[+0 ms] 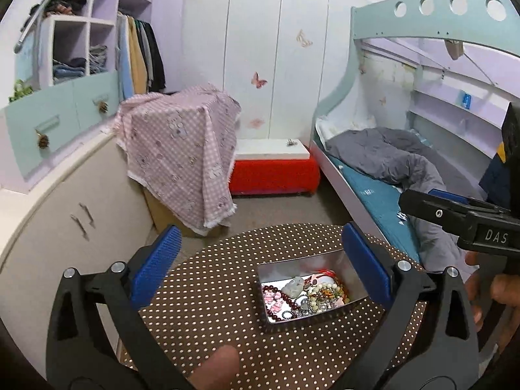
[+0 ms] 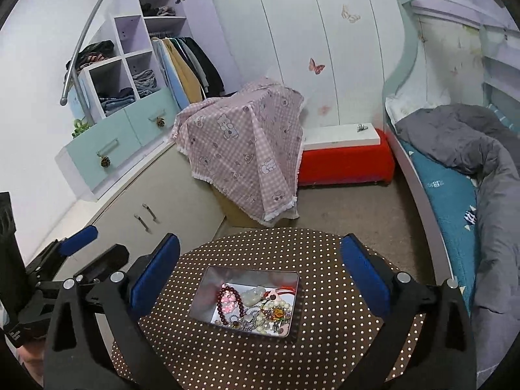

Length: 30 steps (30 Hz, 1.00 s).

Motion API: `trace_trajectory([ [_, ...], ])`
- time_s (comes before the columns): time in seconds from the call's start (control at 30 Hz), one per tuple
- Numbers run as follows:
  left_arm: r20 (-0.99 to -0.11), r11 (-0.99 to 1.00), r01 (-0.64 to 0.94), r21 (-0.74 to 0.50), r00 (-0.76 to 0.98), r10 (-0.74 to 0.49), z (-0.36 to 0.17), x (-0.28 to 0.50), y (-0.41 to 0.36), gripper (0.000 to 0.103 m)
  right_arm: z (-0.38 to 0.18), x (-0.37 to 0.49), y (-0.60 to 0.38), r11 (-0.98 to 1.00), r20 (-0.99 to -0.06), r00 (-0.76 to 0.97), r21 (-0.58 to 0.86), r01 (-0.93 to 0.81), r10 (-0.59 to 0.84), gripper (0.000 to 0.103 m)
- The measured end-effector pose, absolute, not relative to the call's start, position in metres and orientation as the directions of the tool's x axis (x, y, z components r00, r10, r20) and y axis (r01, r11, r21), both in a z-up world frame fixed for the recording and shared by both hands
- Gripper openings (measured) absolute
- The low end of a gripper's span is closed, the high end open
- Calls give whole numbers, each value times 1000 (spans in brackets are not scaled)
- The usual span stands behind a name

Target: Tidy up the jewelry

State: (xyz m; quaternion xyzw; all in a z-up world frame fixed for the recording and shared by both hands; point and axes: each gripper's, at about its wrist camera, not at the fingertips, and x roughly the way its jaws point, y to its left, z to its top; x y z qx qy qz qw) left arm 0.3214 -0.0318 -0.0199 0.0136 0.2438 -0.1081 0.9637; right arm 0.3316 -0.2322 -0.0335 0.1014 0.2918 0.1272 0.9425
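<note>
A shiny metal tin (image 1: 349, 268) (image 2: 208, 287) sits on a round brown table with white dots (image 1: 211, 308) (image 2: 325, 341). It holds a tangle of jewelry (image 1: 305, 295) (image 2: 256, 308): dark red beads, pink charms, a pale jade piece, pearls and chains. My left gripper (image 1: 260, 266) is open and empty, above and in front of the tin. My right gripper (image 2: 260, 269) is open and empty, hovering over the tin. The right gripper also shows at the right edge of the left wrist view (image 1: 455, 211), and the left gripper at the left edge of the right wrist view (image 2: 65, 260).
A box under a pink checked cloth (image 1: 182, 149) (image 2: 247, 149) stands behind the table. A red bench with a white top (image 1: 276, 169) (image 2: 344, 159) is beyond. A bed with a grey duvet (image 1: 390, 159) (image 2: 471, 149) is right; a cream cabinet (image 1: 65, 214) (image 2: 156, 201) is left.
</note>
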Motion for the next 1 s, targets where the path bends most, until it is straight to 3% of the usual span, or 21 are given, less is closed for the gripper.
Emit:
trace_trajectory([
  [0.47,-370,996,86,-24,925,-88,0,216,-8,97,-8,228,-211,977,-446,870,137,-163,208,96],
  [1.0,-276,997,37,65,961,-18,-11,104,-13,97,-36,119,-206,994,-391,917,101,-42,78,96],
])
